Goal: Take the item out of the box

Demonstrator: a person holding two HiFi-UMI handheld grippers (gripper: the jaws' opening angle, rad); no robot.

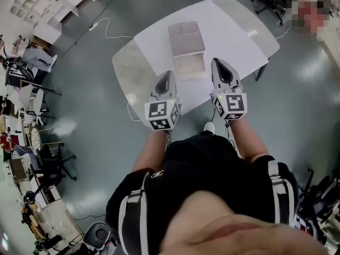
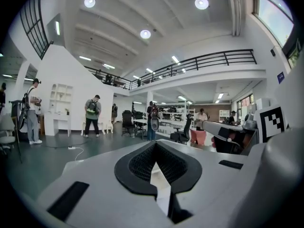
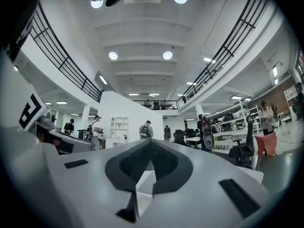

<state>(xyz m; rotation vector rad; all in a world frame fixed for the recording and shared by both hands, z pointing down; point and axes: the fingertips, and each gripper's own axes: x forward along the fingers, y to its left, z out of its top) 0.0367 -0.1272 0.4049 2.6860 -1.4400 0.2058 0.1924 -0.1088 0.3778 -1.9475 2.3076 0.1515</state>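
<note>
Head view shows the box, pale and shallow, lying lengthwise near the middle of the white counter, with its near section facing the person. The item cannot be made out at this size; it is judged to be inside, so the task is not yet begun. Risks from here are as follows. Both tools have their jaws together, so a direct approach would push the tips against the box wall or the contents instead of around them; spread the jaws before descent. The box looks light and nothing is pinning it, so a one-sided pull on the item could drag or tip the box across the smooth counter; brace it with the other tool. Because the item is not visible, a blind grasp may catch the box wall or a flap instead. The left tool and the right tool sit just short of the near end of the box, one to each side of it, touching nothing. In the left gripper view, the left tool has its tips meeting, with nothing between the pads; the right gripper view shows the same for the right tool. Both tools point forward and slightly upward at the room, not down at the box. The left forearm and the right forearm extend forward roughly parallel, close to the body.
</note>
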